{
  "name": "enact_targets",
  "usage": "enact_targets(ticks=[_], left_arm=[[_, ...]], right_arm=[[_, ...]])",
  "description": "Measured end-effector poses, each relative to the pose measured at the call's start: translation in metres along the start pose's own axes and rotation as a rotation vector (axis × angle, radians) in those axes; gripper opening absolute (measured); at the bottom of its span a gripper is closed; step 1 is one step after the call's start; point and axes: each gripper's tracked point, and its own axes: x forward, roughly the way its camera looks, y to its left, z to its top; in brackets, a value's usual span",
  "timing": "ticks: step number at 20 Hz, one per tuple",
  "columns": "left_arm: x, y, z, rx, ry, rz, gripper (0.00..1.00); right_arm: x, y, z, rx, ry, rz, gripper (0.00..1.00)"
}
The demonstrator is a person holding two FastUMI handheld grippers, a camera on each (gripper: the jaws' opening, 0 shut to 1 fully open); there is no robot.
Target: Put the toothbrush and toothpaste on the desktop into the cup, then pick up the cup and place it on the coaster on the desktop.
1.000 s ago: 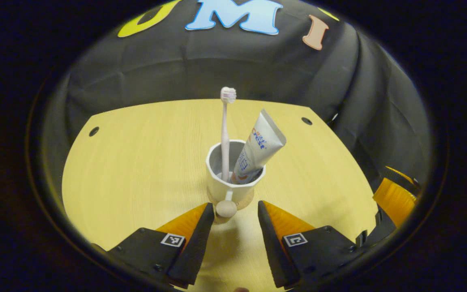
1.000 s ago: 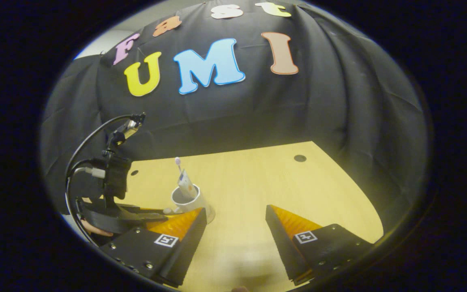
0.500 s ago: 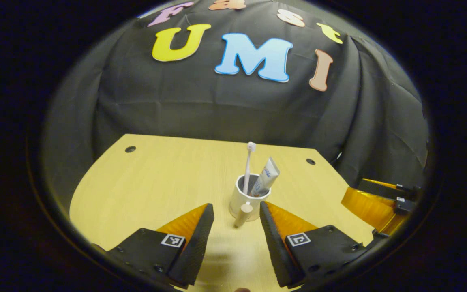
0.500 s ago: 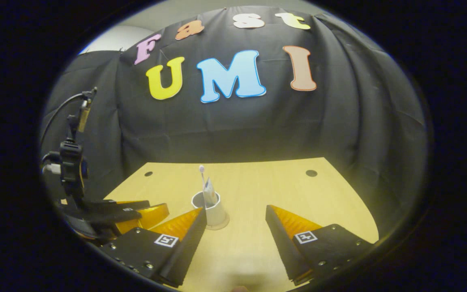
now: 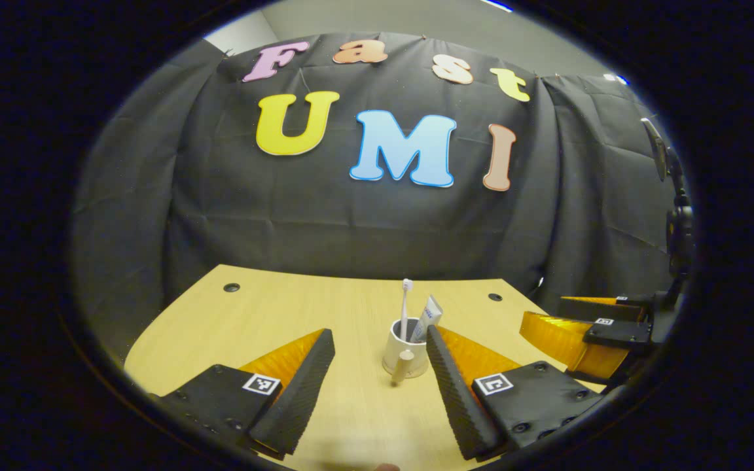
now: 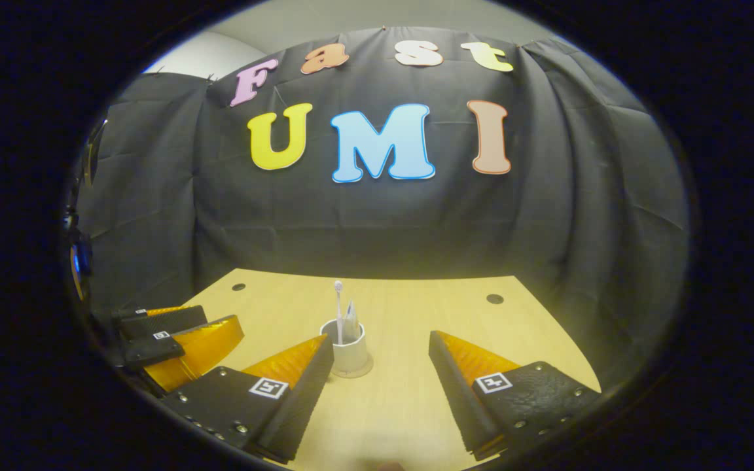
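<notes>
A pale wooden counter [image 5: 272,314] with small dark holes [image 5: 232,287] near its far edge; creased black cloth wall [image 6: 580,216] behind, grey ceiling [image 5: 416,19] at top.

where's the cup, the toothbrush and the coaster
cup [image 6: 353,352], right gripper view, on its side wall
toothbrush [image 5: 406,284], left gripper view, on its bristle head
coaster [image 6: 361,373], right gripper view, on the rim showing under the cup

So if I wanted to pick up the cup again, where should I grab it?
Probably by the handle that sticks out from the cup toward the left gripper. Come in level from that side with jaws open, staying below the toothbrush and toothpaste.
</notes>
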Motion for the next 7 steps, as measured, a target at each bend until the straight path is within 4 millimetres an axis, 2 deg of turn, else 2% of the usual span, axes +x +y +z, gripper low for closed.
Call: enact_targets(ticks=[7], left_arm=[[-0.021,0.017,0.013,0.046,-0.089,0.03,0.93]], right_arm=[[-0.015,0.01,0.019,-0.107,-0.109,-0.066,0.88]])
